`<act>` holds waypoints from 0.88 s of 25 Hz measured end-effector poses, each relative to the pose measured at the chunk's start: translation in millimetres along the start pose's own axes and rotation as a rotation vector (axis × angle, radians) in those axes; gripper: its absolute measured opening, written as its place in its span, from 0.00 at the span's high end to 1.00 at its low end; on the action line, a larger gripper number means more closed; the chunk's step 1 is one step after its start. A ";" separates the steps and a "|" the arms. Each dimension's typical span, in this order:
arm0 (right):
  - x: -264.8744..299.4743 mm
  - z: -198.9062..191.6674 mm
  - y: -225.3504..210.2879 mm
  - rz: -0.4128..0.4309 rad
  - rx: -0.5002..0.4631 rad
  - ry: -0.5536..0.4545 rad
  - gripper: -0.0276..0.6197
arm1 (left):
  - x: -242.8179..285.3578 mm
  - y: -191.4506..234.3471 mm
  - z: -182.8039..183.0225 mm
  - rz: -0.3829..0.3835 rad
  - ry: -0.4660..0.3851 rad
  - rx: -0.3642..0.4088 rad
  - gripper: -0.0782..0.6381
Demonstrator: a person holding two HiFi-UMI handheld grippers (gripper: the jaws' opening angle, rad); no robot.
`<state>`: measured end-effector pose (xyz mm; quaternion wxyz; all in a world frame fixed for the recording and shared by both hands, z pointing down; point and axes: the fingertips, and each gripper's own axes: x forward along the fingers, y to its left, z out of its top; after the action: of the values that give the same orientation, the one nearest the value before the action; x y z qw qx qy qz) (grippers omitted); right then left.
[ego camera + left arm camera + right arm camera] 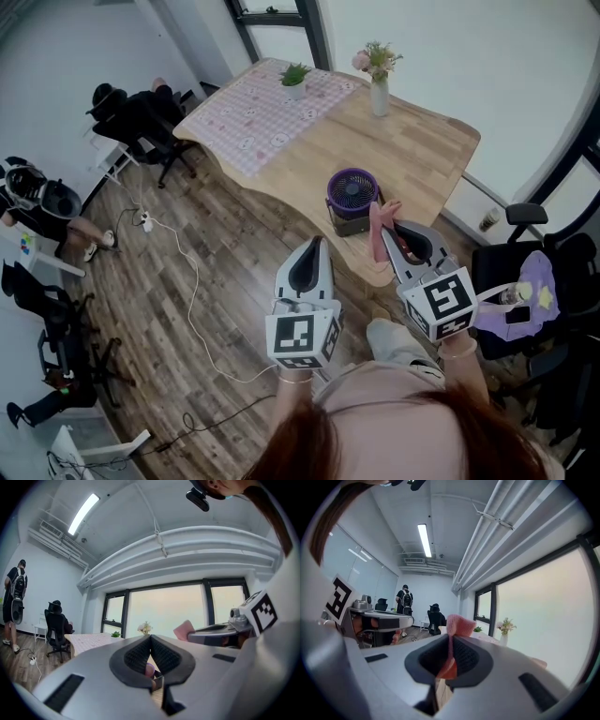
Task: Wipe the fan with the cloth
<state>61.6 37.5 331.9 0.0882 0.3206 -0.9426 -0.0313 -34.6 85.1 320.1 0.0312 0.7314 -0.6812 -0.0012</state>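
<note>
Two grippers, one fan and one cloth are counted. The jaws of the left gripper (315,246) are seen pressed together, with nothing held between them. The jaws of the right gripper (388,228) are clamped on the pink cloth (379,234), and a fold of it is seen beyond their tips. The purple fan (352,192) is stood on the wooden surface (422,150) just ahead of the right jaws, close beside the cloth, and ahead and to the right of the left jaws.

purple fan (352,192) (pink cloth (379,231))
</note>
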 end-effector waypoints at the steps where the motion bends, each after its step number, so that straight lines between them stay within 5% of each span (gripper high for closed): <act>1: -4.0 1.5 1.8 -0.003 -0.001 -0.005 0.92 | -4.3 -2.3 0.5 -0.002 -0.002 0.001 0.87; 22: -70.1 42.0 36.9 0.018 0.007 -0.140 0.92 | -78.4 -38.7 31.7 -0.026 -0.069 0.003 0.87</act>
<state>86.2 109.6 284.6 0.0210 0.3092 -0.9495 -0.0494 -3.0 164.6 283.4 0.0066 0.7396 -0.6725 -0.0256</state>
